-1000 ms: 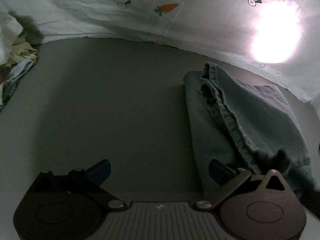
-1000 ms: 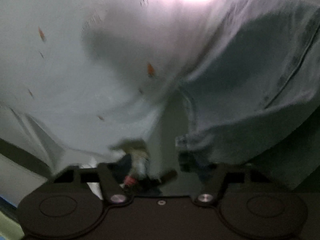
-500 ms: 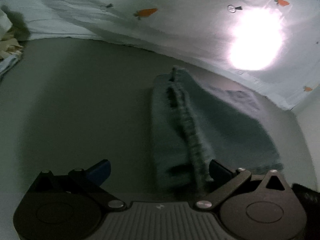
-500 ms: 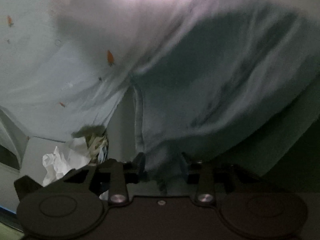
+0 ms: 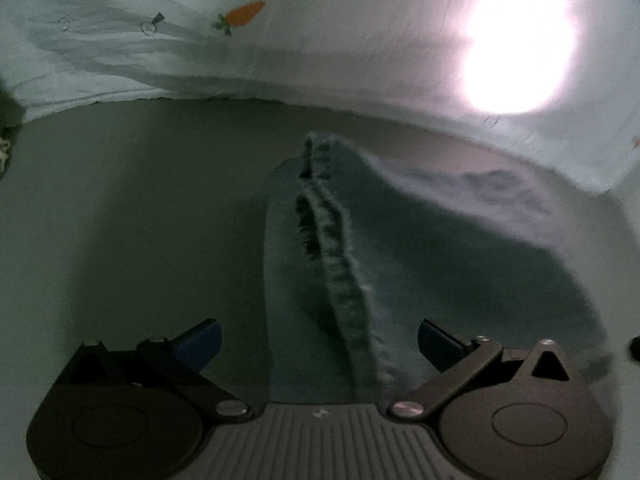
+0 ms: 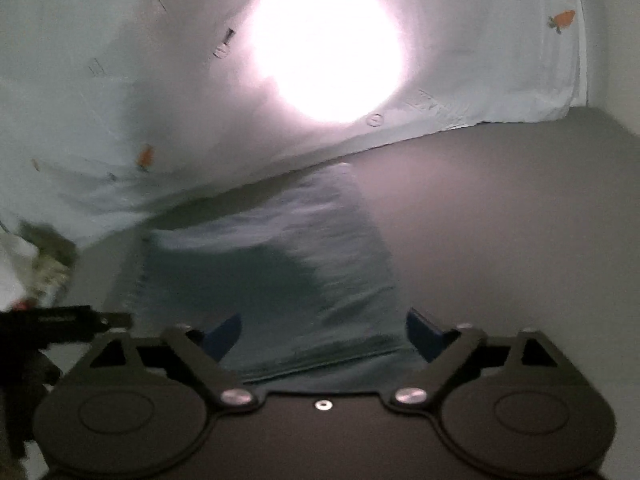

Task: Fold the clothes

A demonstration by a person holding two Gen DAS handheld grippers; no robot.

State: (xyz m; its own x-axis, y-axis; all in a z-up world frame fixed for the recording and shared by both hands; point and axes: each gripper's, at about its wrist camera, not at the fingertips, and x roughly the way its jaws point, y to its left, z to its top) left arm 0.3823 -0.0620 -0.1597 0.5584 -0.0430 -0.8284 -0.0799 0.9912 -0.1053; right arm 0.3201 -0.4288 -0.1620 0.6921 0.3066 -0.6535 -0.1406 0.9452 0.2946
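A folded blue-grey garment (image 5: 420, 264) lies on the grey table (image 5: 140, 220), its ribbed hem edge running away from me down the middle of the left wrist view. My left gripper (image 5: 318, 340) is open, its blue-padded fingers either side of the garment's near end. In the right wrist view the same garment (image 6: 288, 272) lies flat and blurred. My right gripper (image 6: 322, 330) is open over its near edge, holding nothing.
A pale sheet with carrot prints (image 5: 280, 40) hangs behind the table, with a bright light glare (image 6: 324, 48) through it. A heap of crumpled clothes (image 6: 36, 268) lies at the left. The other gripper's black body (image 6: 52, 320) shows at the left edge.
My right gripper was shut on the lifted garment; it has laid it down on the table and opened. My left gripper has shifted right, so the garment's hem now lies between its fingers.
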